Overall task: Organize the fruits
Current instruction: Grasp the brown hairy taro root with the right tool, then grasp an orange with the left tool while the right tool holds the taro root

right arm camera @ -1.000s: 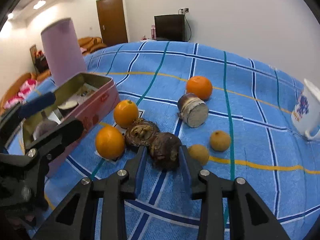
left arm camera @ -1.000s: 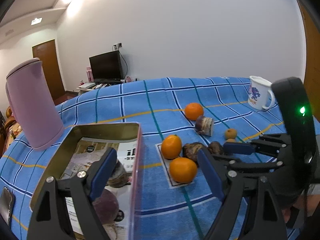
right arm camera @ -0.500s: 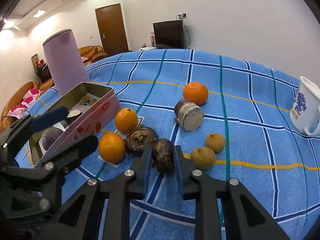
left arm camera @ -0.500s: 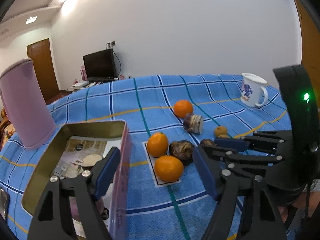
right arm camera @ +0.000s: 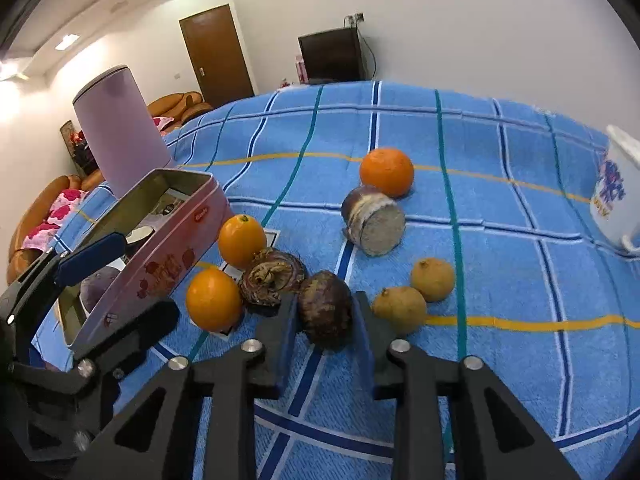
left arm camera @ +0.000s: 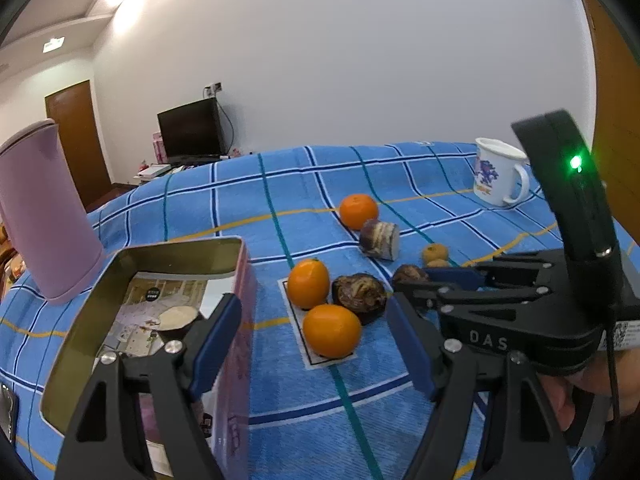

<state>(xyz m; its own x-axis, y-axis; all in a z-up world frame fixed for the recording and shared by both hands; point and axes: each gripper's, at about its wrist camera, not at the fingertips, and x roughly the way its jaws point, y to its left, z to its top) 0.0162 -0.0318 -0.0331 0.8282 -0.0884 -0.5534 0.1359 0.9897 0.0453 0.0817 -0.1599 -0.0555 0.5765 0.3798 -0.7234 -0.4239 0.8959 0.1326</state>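
My right gripper (right arm camera: 325, 330) is shut on a dark brown round fruit (right arm camera: 326, 308), which also shows in the left wrist view (left arm camera: 408, 273). Beside it lie a wrinkled dark fruit (right arm camera: 273, 278), two oranges (right arm camera: 213, 299) (right arm camera: 241, 240) on a white card, a third orange (right arm camera: 386, 172), a cut brown piece (right arm camera: 374, 226) and two small tan fruits (right arm camera: 400, 309) (right arm camera: 433, 279). My left gripper (left arm camera: 314, 338) is open and empty, over the edge of the pink tin box (left arm camera: 240, 320), which holds a cut piece (left arm camera: 176, 318) and a dark fruit (right arm camera: 98, 289).
A pink cylindrical container (left arm camera: 44, 220) stands behind the tin. A white printed mug (left arm camera: 498, 176) stands at the far right. Everything rests on a blue checked cloth (right arm camera: 500, 248). A door, a television and a sofa are beyond.
My right gripper has closed on the dark brown fruit and drawn it slightly away from the wrinkled one. The left gripper has risen and pulled back from the tin.
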